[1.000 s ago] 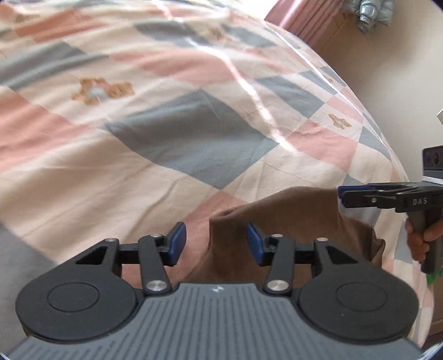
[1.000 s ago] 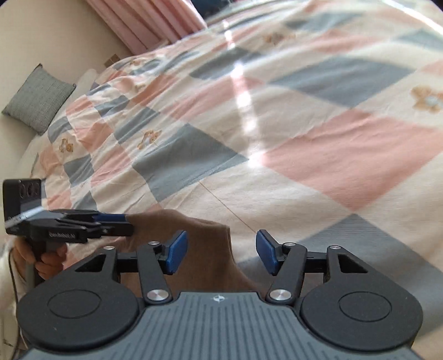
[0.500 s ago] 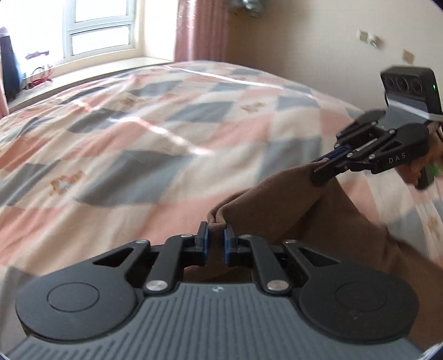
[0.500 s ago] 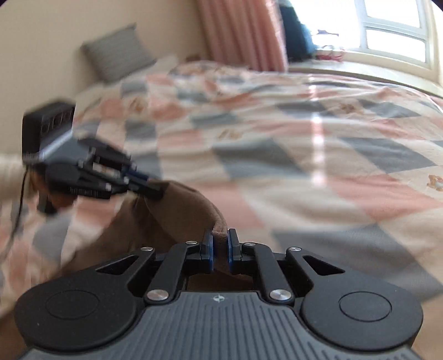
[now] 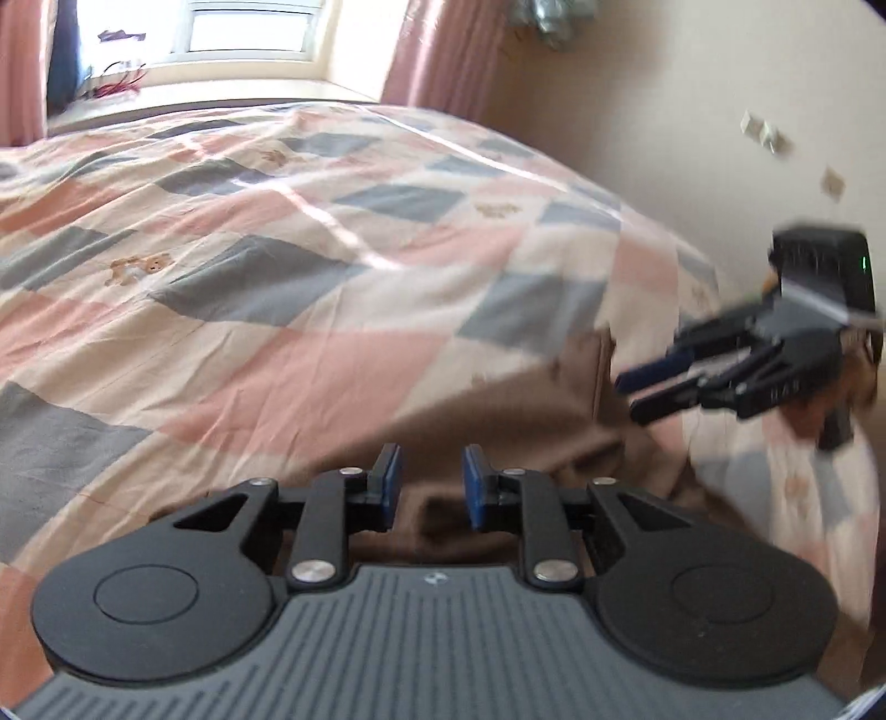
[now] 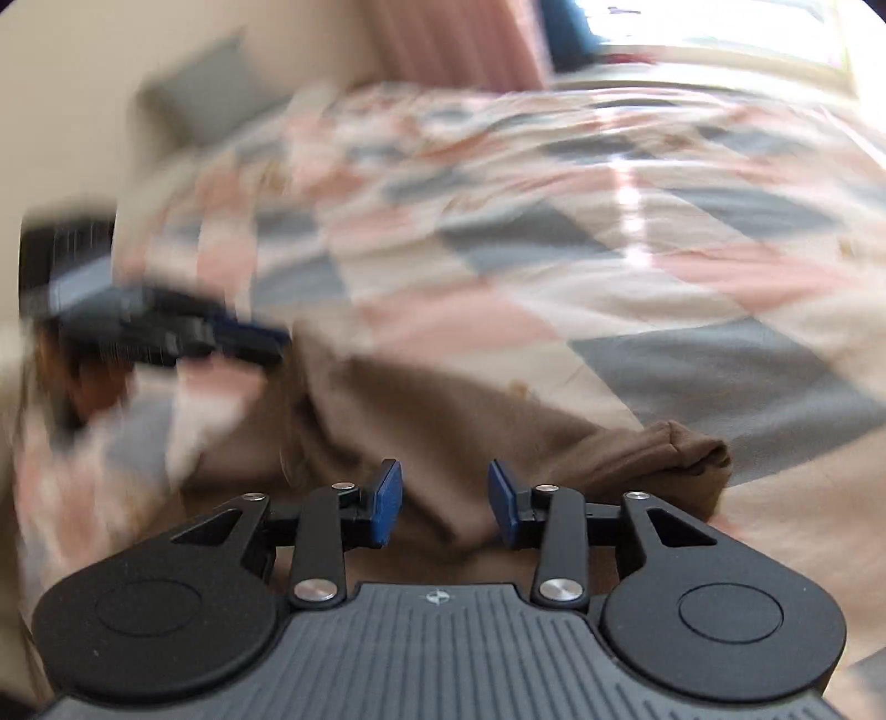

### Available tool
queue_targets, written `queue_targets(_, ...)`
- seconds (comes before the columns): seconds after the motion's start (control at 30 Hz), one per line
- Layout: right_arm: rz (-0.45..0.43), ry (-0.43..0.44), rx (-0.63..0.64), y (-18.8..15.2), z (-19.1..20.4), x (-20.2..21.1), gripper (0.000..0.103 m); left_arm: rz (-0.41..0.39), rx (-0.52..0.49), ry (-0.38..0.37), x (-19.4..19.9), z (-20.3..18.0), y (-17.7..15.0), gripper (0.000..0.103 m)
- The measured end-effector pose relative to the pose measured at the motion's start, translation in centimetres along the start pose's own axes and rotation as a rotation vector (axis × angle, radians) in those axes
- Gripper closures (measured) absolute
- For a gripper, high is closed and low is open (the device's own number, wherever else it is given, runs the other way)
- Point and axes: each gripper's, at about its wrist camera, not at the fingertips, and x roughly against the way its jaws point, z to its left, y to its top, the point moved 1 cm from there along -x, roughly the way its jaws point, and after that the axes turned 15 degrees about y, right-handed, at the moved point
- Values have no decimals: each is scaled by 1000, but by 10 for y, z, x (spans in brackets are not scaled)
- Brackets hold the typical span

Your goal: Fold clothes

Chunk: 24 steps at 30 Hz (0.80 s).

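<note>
A: Left gripper [image 5: 426,484] and right gripper [image 6: 440,501] both spread, holding nothing. Brown cloth garment [image 5: 498,410] lies on the near edge of the pink-and-grey checked quilt [image 5: 266,288].

B: Only the right view shows its bunched end [image 6: 686,448]. Loads of bare quilt beyond.

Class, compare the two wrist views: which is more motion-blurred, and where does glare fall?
Right wrist view: heavy smear across the quilt and left gripper. Left wrist view: sharper, only the right gripper blurs. Both: blown-out window, sun streaks on bedding.
</note>
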Motion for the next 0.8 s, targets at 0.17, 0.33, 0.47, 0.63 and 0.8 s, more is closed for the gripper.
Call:
queue_targets(0.17, 156, -87, -129, -18, -20, -35, 64, 155, -212, 87, -38, -30, -37, 83)
queue_targets(0.33, 59, -125, -205, -3, -21, 2, 62, 166, 49, 178, -6, 23, -20, 79)
queue_targets(0.47, -155, -198, -553, 4, -60, 36, 46, 228, 404, 174, -1, 78, -6, 64)
queue_targets(0.63, -363, -125, -939, -12, -113, 41, 42, 299, 714, 127, -33, 116, -11, 65)
queue_targets(0.8, -355, -142, -916, -33, -129, 32, 91, 187, 653, 135, -34, 124, -40, 100)
